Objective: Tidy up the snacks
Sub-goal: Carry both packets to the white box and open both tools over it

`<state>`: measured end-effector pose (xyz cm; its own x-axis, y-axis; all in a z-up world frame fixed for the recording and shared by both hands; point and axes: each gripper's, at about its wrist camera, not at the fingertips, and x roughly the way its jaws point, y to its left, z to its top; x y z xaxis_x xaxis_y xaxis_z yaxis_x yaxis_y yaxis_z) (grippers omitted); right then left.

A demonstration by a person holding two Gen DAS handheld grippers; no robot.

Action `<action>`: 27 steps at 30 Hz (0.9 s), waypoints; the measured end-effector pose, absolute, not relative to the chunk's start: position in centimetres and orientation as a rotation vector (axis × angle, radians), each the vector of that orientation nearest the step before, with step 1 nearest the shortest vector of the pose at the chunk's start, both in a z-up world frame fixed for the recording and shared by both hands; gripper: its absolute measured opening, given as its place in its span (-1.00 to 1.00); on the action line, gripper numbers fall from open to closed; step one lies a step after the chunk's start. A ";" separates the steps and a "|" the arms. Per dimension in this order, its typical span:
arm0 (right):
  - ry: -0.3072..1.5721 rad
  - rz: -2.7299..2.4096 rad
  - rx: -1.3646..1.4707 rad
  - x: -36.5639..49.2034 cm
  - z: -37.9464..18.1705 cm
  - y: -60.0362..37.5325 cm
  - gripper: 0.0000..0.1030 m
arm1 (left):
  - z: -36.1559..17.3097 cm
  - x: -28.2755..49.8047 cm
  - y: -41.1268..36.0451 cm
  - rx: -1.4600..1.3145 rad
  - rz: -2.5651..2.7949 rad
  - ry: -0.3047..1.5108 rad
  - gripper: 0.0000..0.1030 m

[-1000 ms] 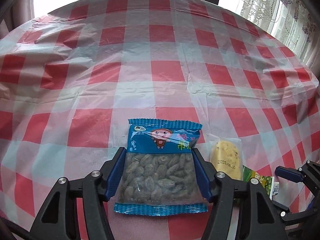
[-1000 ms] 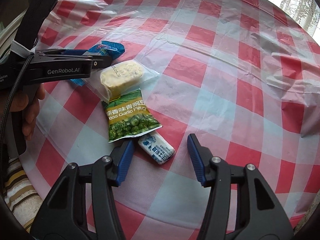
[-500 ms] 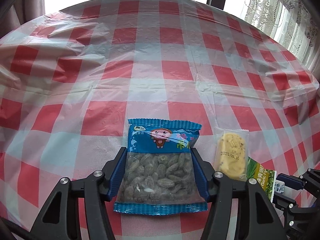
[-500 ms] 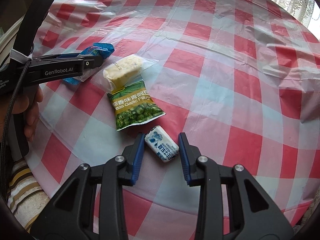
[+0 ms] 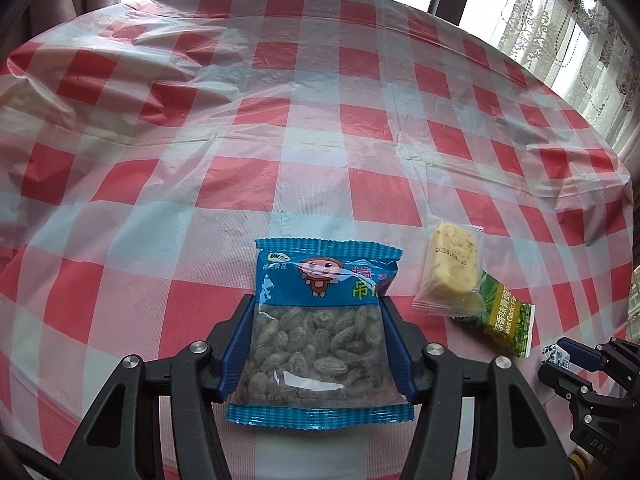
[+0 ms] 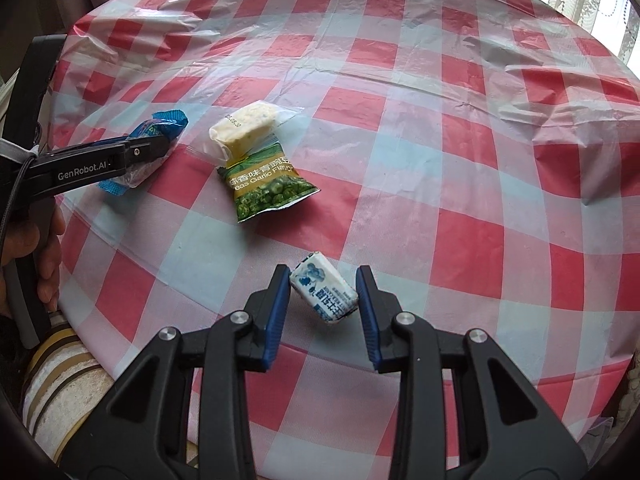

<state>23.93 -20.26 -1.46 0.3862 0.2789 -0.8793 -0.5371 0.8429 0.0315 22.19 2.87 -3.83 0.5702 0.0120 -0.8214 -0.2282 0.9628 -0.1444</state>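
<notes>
My left gripper [image 5: 318, 312] is shut on a blue packet of preserved plums [image 5: 320, 320] and holds it above the checked tablecloth [image 5: 280, 140]; it shows from the side in the right wrist view [image 6: 156, 148]. My right gripper [image 6: 323, 276] is shut on a small white and blue candy packet [image 6: 323, 293], held slightly off the cloth. A clear-wrapped yellow cake [image 6: 246, 124] lies on the table, overlapping the top of a green garlic pea packet [image 6: 268, 184]. Both also show in the left wrist view: the cake [image 5: 452, 272] and the pea packet [image 5: 508, 320].
The round table's near edge [image 6: 120, 248] runs just left of my right gripper. A striped cushion [image 6: 60, 380] sits below it. A lace curtain [image 5: 568, 32] hangs at the far right. My right gripper also shows at the lower right of the left wrist view [image 5: 576, 364].
My right gripper closed on the candy packet and lifted it away from the pea packet. My left gripper kept its hold on the plum packet and raised it a little.
</notes>
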 end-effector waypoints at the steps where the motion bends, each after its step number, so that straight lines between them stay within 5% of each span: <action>1: 1.051 0.528 -0.275 23.7 -1.3 -20.4 -0.27 | -3.7 21.9 2.7 -0.247 0.141 0.955 0.15; 27: 1.025 0.379 -0.172 18.8 1.1 -29.8 -0.27 | 1.6 16.6 -8.8 -0.142 -0.075 0.916 0.15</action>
